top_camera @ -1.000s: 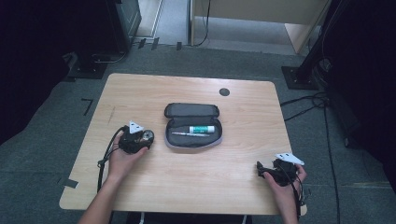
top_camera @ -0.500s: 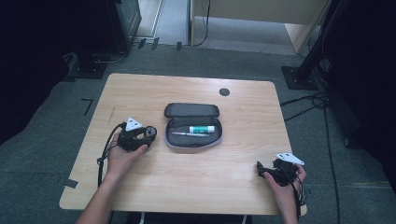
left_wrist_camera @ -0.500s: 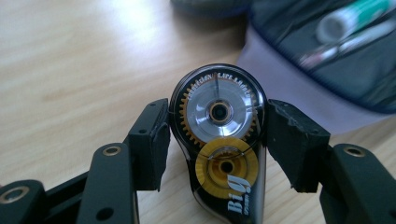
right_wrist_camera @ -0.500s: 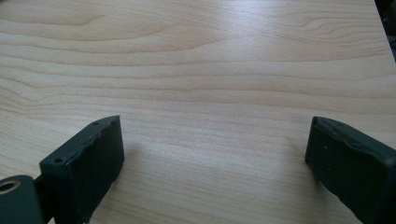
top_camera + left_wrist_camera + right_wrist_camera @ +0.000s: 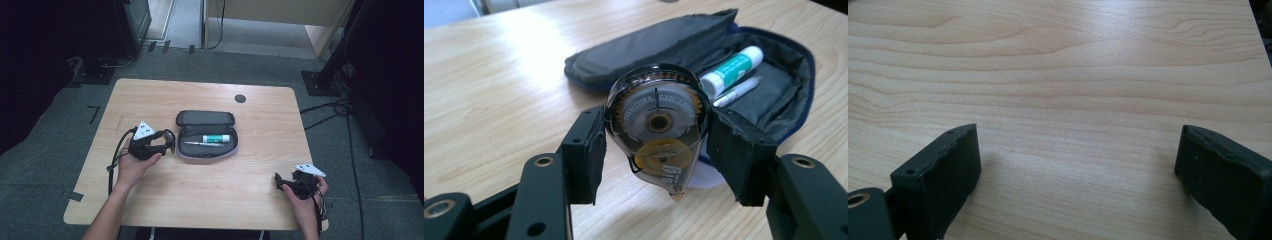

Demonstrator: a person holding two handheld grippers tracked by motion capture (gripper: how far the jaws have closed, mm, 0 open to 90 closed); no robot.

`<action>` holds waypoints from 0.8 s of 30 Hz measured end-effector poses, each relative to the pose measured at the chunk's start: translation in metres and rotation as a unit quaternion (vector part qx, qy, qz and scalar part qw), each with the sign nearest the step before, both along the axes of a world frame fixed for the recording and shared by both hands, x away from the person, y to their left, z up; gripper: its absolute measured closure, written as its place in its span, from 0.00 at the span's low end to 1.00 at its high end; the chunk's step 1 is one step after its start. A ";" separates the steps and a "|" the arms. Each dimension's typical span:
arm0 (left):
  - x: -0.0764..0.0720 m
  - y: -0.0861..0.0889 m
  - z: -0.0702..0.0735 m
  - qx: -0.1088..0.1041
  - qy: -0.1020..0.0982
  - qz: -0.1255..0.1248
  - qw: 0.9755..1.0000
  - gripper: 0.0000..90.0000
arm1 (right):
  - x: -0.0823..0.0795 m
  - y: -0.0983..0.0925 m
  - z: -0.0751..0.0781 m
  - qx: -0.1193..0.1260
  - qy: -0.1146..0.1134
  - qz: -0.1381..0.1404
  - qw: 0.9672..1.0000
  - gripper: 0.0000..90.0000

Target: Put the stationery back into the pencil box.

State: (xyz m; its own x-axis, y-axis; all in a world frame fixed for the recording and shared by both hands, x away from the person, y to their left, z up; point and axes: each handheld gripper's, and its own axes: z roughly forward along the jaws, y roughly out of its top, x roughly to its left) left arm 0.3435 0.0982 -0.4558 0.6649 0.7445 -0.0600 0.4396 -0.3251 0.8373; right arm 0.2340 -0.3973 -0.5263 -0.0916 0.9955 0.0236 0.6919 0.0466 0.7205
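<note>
A clear correction tape dispenser point(image 5: 657, 132) with grey and amber wheels sits clamped between both pads of my left gripper point(image 5: 656, 150), tip pointing down, lifted off the wood. In the high view that gripper point(image 5: 167, 142) hovers just left of an open dark pencil case point(image 5: 206, 134). The case point(image 5: 724, 70) holds a white and green glue stick point(image 5: 731, 67) and a pen point(image 5: 736, 91). My right gripper point(image 5: 277, 181) rests near the table's front right corner; its jaws point(image 5: 1075, 165) stand wide apart over bare wood.
The wooden table point(image 5: 210, 200) has a small dark round cap point(image 5: 240, 98) near its far edge. Black stands and cables lie on the grey carpet around the table. A cable trails from the left gripper toward the table's left edge.
My left gripper has risen with the tape dispenser and moved a little toward the pencil case. The right gripper has stayed where it was.
</note>
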 end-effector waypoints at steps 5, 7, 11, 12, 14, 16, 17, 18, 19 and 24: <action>-0.001 -0.002 0.009 -0.007 -0.011 -0.003 1.000 0.47 | 0.000 0.000 0.000 0.000 0.000 0.000 1.000 0.05; -0.001 -0.003 0.013 -0.010 -0.013 -0.005 1.000 0.47 | 0.000 0.000 0.000 -0.001 0.000 0.001 1.000 0.05; -0.001 -0.006 0.019 -0.013 -0.018 -0.010 1.000 0.47 | 0.000 0.000 0.000 -0.001 0.000 0.000 1.000 0.05; -0.001 -0.007 0.021 -0.016 -0.019 -0.010 1.000 0.47 | 0.000 0.000 0.000 0.000 0.000 0.000 1.000 0.05; 0.000 -0.010 0.023 -0.017 -0.022 -0.012 1.000 0.47 | 0.000 0.000 0.000 0.000 0.000 0.000 1.000 0.05; 0.001 -0.013 0.024 -0.018 -0.023 -0.016 0.999 0.47 | 0.000 0.000 0.000 -0.001 0.000 0.000 1.000 0.05; 0.001 -0.015 0.025 -0.018 -0.023 -0.018 0.999 0.47 | 0.000 0.000 0.000 0.000 0.000 0.000 1.000 0.05; 0.002 -0.017 0.026 -0.019 -0.024 -0.018 0.999 0.47 | 0.000 0.000 0.000 0.000 0.000 0.000 1.000 0.05; 0.003 -0.019 0.026 -0.019 -0.026 -0.020 0.999 0.47 | 0.000 0.000 0.000 -0.001 0.000 0.000 1.000 0.05; 0.008 -0.031 0.026 -0.011 -0.026 -0.028 0.999 0.47 | 0.000 0.000 0.000 0.000 0.000 0.000 1.000 0.05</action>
State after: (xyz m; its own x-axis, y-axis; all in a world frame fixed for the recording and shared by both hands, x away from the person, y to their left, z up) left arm 0.3514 0.0672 -0.4296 0.7080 0.7051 -0.0395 0.3762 -0.3293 0.8660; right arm 0.2340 -0.3974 -0.5263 -0.0925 0.9955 0.0225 0.6914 0.0479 0.7208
